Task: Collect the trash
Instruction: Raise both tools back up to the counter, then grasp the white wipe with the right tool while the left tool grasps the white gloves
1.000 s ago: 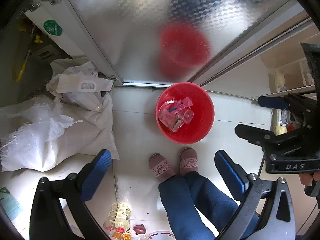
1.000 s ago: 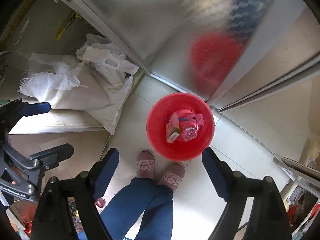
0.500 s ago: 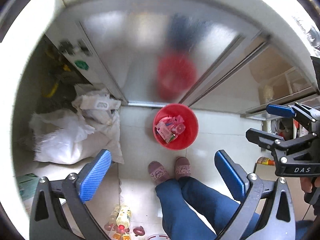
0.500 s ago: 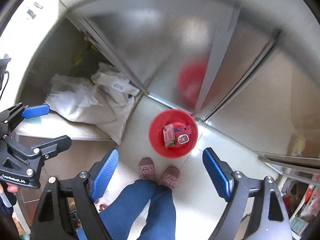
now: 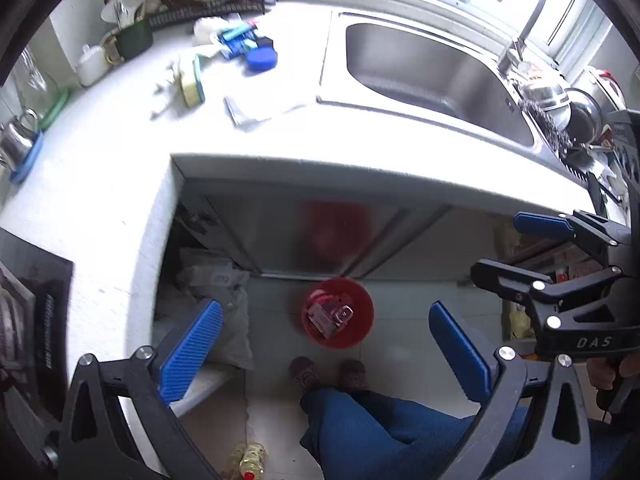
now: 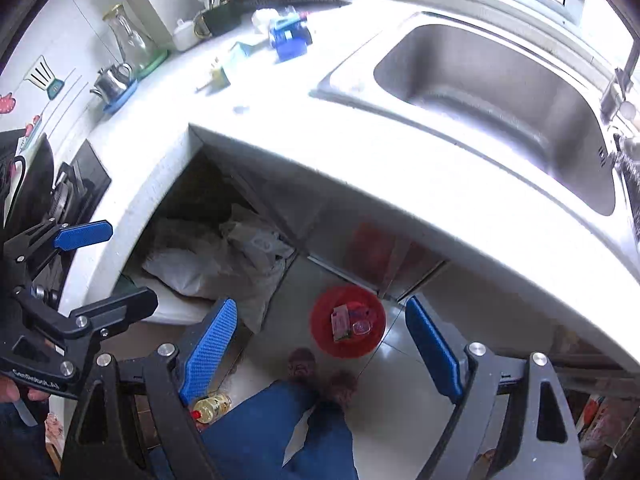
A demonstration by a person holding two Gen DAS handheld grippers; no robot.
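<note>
A red bin (image 5: 338, 314) stands on the floor below the counter, with wrappers and a clear cup inside; it also shows in the right wrist view (image 6: 348, 322). Both grippers are held high above the floor, at counter height. My left gripper (image 5: 326, 350) is open and empty. My right gripper (image 6: 320, 344) is open and empty; it shows at the right of the left wrist view (image 5: 520, 246). On the white counter (image 5: 120, 152) lie crumpled wrappers (image 5: 248, 114), a yellow sponge (image 5: 192, 84) and blue packets (image 5: 248, 46).
A steel sink (image 5: 432, 76) with a tap sits at the right of the counter. Kettle, jar and cups stand at the back left (image 6: 120, 68). White sacks (image 6: 224, 256) fill the open cupboard. My feet (image 5: 328, 374) stand by the bin. An oil bottle (image 6: 210, 404) lies on the floor.
Both grippers have risen from low over the bin to counter height. The countertop and sink have come into view. Both stayed open.
</note>
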